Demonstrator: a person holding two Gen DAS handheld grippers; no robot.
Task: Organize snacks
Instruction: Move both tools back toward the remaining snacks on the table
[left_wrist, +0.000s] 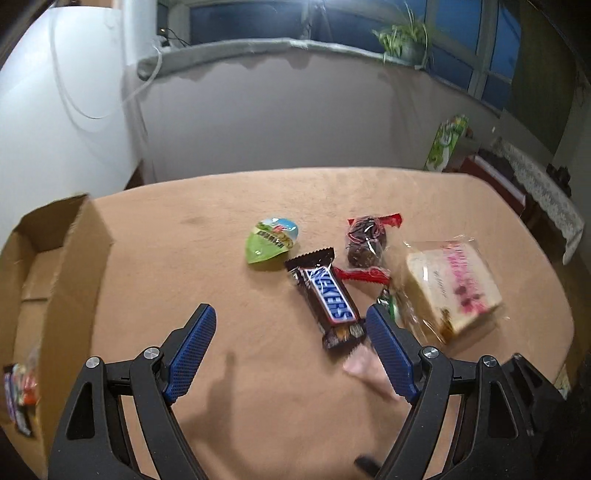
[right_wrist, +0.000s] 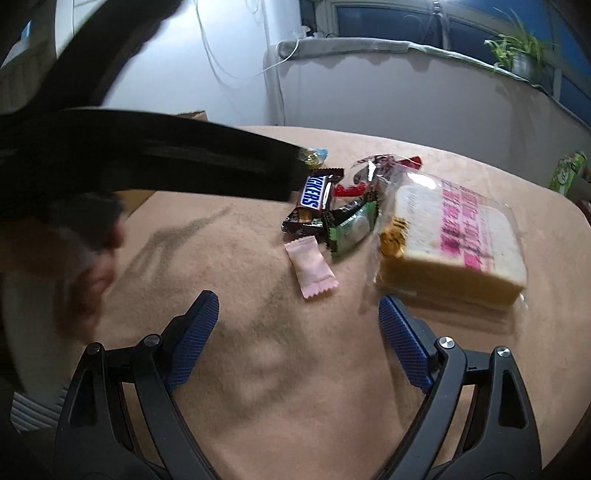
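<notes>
Brown Snickers bar, one; bread pack, one

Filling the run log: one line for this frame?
phase: reach | left hand-held gripper: open, empty | right hand-held gripper: open, empty | Snickers on table | box left

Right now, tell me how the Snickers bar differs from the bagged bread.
The Snickers bar is a slim, dark brown bar; the bagged bread is a far bulkier, pale slab. The Snickers wrapper is opaque with a blue logo; the bread's bag is clear with pink print. Both lie flat and sealed on the tan table, untouched, not yet in the cardboard box.
</notes>
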